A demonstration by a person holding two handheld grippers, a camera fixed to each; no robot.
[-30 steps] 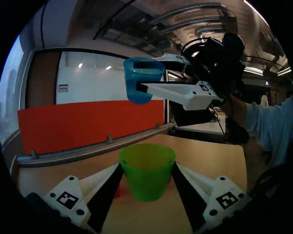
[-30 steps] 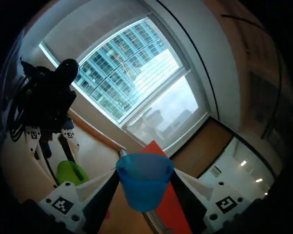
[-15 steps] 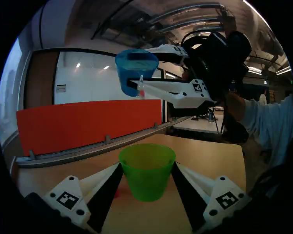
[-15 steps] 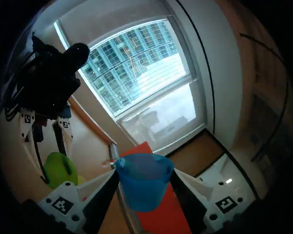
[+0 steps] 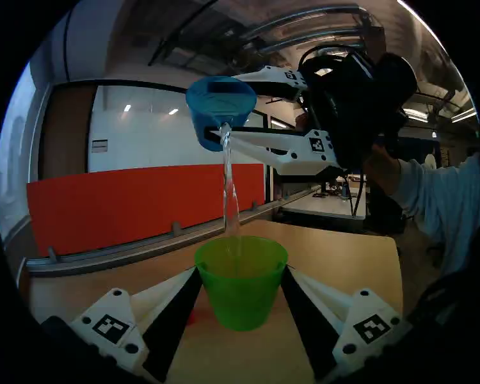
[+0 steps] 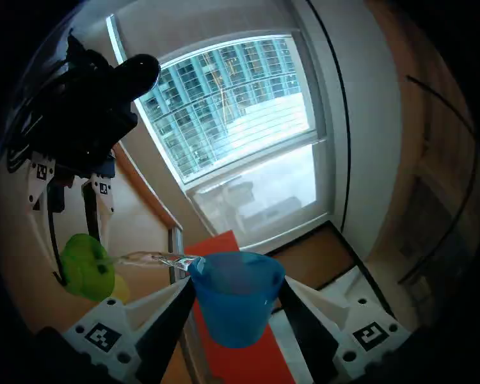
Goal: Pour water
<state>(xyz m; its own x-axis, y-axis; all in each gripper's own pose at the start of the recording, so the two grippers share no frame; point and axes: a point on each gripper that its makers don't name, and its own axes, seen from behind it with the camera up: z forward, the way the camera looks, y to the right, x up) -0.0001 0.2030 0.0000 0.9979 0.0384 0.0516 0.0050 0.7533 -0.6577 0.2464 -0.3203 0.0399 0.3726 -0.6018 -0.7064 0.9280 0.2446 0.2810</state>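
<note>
Water (image 5: 229, 192) falls in a thin stream from the tilted blue cup (image 5: 221, 118) at 12 o'clock into the upright green cup (image 5: 241, 281) at 6 o'clock; right gripper (image 6: 237, 288) closed on blue cup from both sides; left gripper (image 5: 240, 274) closed on green cup over the table (image 5: 342, 249); sleeve (image 5: 432, 198) at 3 o'clock.

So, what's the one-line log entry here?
phase: pouring | right gripper: tilts blue cup | water stream: entering green cup | left gripper: holds green cup
</note>
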